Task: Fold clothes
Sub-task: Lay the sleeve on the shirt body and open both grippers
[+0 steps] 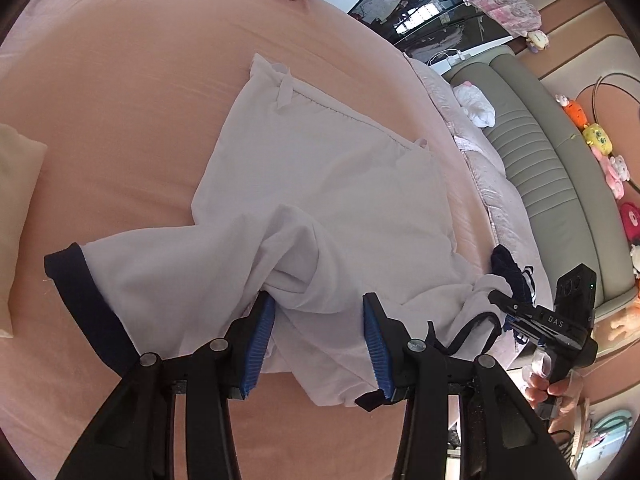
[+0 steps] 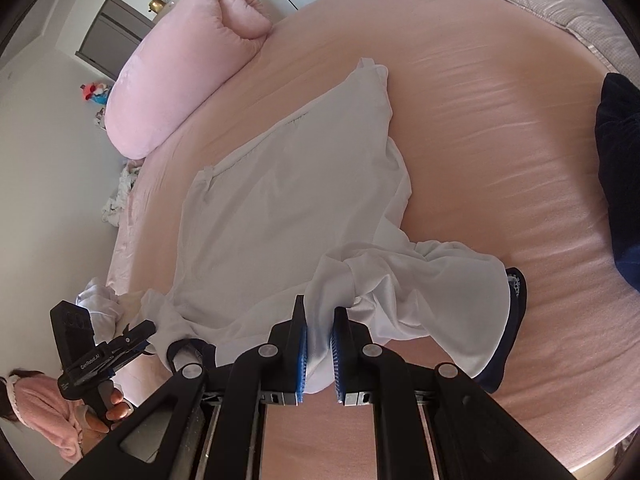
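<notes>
The white shirt (image 1: pixel 320 184) lies on the bed (image 1: pixel 120 100), its length running away from both hand-held grippers. The left hand-held gripper (image 1: pixel 320 344) and the right hand-held gripper (image 2: pixel 319 344) are each clamped on its near shoulder fabric, one beside each sleeve, equally close.

Shirt (image 1: pixel 320 184) spread on bed (image 1: pixel 120 100), duvet (image 2: pixel 188 60) behind it, cushion (image 1: pixel 16 220) left

Pink bed (image 2: pixel 480 120): white shirt (image 2: pixel 288 208), pink pillow (image 2: pixel 188 64).

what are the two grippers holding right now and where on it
Both hold the white shirt. The left gripper pinches bunched fabric near its navy-cuffed sleeve; the right gripper clamps gathered fabric by the other navy-trimmed sleeve.
</notes>
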Action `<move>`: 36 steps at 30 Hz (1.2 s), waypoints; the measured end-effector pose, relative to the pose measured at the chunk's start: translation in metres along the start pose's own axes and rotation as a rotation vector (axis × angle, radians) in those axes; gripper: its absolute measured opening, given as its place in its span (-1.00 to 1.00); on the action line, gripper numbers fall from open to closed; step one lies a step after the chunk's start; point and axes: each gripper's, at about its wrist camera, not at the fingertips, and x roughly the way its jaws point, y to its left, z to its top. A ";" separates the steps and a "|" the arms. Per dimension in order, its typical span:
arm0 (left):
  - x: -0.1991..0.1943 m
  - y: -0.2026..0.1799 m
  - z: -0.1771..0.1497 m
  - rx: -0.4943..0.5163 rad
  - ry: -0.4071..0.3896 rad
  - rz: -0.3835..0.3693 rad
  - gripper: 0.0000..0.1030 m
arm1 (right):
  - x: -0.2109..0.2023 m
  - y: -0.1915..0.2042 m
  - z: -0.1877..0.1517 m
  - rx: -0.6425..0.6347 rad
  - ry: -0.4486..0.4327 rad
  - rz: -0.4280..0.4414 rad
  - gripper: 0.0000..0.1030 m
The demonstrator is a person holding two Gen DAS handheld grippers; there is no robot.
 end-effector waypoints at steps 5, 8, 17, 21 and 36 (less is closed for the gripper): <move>0.010 0.001 0.007 0.030 0.006 0.042 -0.20 | 0.014 0.005 0.009 -0.043 0.007 -0.058 -0.80; 0.014 0.002 0.008 0.058 -0.007 0.109 -0.20 | 0.027 0.006 0.013 -0.071 0.022 -0.120 -0.80; 0.005 -0.002 0.006 0.055 0.021 0.140 0.07 | 0.032 0.011 0.017 -0.059 0.067 -0.181 -0.68; -0.006 -0.012 0.001 0.061 0.017 0.157 0.49 | 0.017 0.026 0.011 -0.098 0.069 -0.225 0.04; -0.018 -0.045 -0.027 0.209 0.018 0.259 0.50 | -0.015 0.054 -0.021 -0.230 0.039 -0.460 0.17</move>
